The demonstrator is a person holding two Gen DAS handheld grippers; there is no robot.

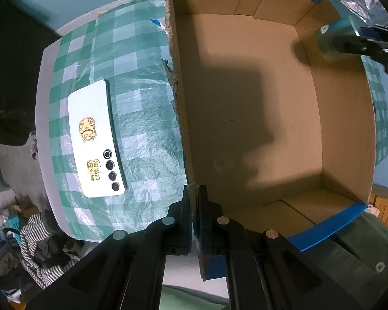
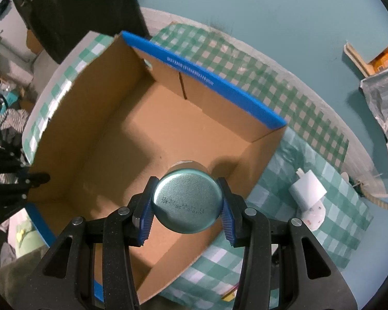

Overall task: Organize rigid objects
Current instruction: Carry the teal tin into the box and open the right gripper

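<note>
An open, empty cardboard box point(image 1: 245, 103) with blue-taped rims sits on a green checked tablecloth point(image 1: 132, 82). My left gripper point(image 1: 194, 199) is shut on the box's near left wall, one finger on each side of the torn edge. In the right wrist view, my right gripper point(image 2: 186, 204) is shut on a teal metal can point(image 2: 187, 201), its blue pads on the can's sides and its stamped end facing the camera. The can point(image 1: 331, 41) hangs above the box point(image 2: 142, 129), just inside one corner. A white phone point(image 1: 95, 139) lies face down on the cloth, left of the box.
A white plug-like adapter point(image 2: 307, 188) and a small white patterned disc point(image 2: 314, 215) lie on the cloth to the right of the box. A silver foil bag point(image 2: 385, 98) sits beyond the table's right edge. Striped clothing point(image 1: 38, 245) lies below the table edge.
</note>
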